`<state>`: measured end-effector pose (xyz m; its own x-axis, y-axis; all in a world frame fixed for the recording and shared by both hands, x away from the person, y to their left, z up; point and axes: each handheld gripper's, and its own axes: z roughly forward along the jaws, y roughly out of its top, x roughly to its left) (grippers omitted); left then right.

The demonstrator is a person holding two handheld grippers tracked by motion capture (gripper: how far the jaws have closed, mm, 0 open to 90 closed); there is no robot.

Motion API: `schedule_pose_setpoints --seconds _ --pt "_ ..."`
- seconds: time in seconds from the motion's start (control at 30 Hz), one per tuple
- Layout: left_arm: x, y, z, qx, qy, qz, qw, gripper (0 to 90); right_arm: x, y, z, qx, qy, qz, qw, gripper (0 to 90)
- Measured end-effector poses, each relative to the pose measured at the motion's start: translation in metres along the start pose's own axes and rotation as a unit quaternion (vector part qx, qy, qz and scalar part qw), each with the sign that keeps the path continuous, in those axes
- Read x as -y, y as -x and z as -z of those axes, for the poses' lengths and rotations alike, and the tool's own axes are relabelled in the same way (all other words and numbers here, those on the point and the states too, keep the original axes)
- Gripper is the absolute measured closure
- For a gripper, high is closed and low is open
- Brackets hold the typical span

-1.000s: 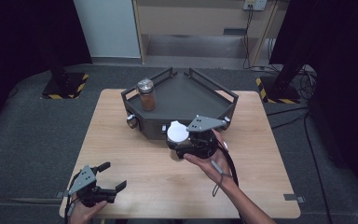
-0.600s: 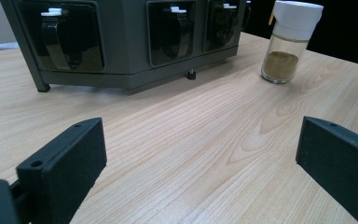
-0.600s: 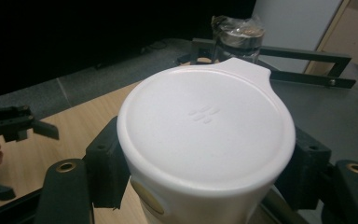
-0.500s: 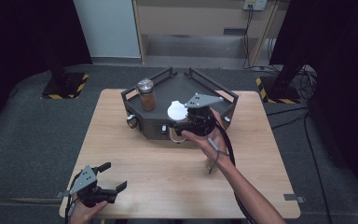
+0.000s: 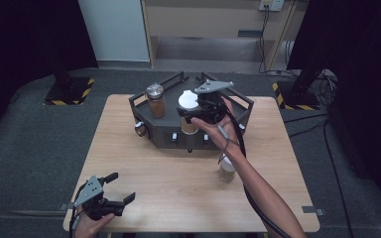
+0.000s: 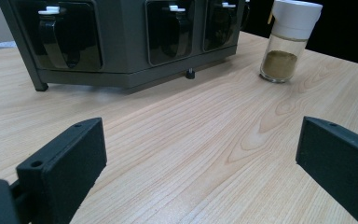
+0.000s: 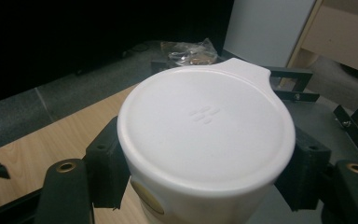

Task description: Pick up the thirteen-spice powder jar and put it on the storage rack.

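High view: the white-lidded jar [image 5: 188, 112] has been carried, over the last second, from above the table's [image 5: 144, 178] near side up and away to the rack [image 5: 242, 105], where it is now held just over the tray's front edge. A placing step is judged to be in hand, with the jar not yet set down (one brown-lidded jar [image 5: 155, 100] already stands to the left of the right claw [image 5: 192, 113] in the tray). That claw is seen clenched on the jar, its pads [image 7: 103, 168] pressed against both sides just under the lid. Behind it, nearer the person, a third jar [image 5: 226, 169] waits on the table. The left claw [image 5: 120, 187] is held wide open, nothing between its jaws, low over the table's near corner.
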<state>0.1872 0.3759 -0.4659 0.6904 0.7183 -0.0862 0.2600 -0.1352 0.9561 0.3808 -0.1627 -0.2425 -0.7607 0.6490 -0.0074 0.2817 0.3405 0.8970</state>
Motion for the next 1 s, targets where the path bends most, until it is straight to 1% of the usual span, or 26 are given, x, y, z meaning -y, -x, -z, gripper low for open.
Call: schedule_pose_setpoints --seconds 0.2,0.37,0.5,0.63,0.77,1.0 --pt "0.0 0.0 0.0 0.0 0.0 0.0 1.0 0.4 -0.007 0.011 -0.012 0.014 -0.002 -0.012 0.9998 30.6" --pt "0.0 0.0 0.0 0.0 0.0 0.0 1.0 0.4 -0.012 0.02 -0.023 0.028 0.002 -0.016 0.9995 30.6" --pt "0.0 0.0 0.0 0.0 0.001 0.0 1.0 0.4 -0.014 0.025 -0.032 0.033 -0.002 -0.016 0.9993 30.6" --pt "0.0 0.0 0.0 0.0 0.001 -0.001 1.0 0.4 -0.013 0.029 -0.042 0.038 -0.006 -0.017 0.9991 30.6" --pt "0.0 0.0 0.0 0.001 0.0 -0.002 1.0 0.5 -0.011 0.033 -0.053 0.044 -0.01 -0.024 0.9987 30.6" --pt "0.0 0.0 -0.001 0.002 -0.001 -0.004 1.0 0.5 -0.004 0.041 -0.066 0.044 -0.012 -0.033 0.9984 30.6"
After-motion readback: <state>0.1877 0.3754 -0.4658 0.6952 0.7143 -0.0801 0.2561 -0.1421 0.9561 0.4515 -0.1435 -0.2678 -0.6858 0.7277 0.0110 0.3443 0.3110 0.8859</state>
